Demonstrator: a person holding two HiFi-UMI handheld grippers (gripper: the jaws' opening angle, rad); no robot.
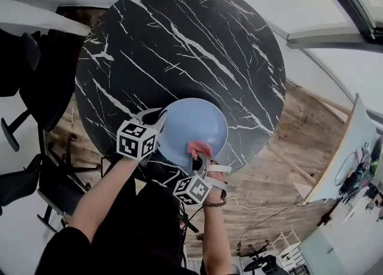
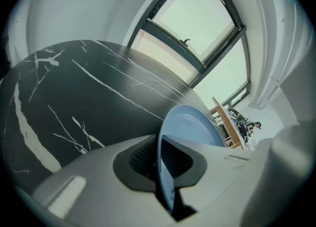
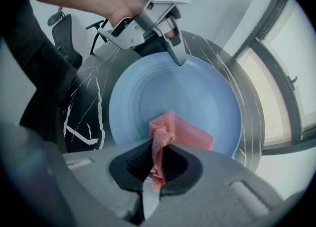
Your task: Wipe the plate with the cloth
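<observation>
Left gripper [image 1: 157, 118] fingers clamped on rim of blue plate [image 1: 194, 125]; right gripper [image 1: 201, 159] fingers clamped on pink cloth [image 1: 199, 147]. Risk: heavy wiping pressure could lever plate loose onto bench [image 1: 179, 40].

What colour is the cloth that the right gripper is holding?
Salmon pink; the cloth shows best in the right gripper view.

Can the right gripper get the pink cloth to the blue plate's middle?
Probably yes: the cloth in the right gripper lies on the plate, whose middle is bare; the left gripper clamps its rim.
</observation>
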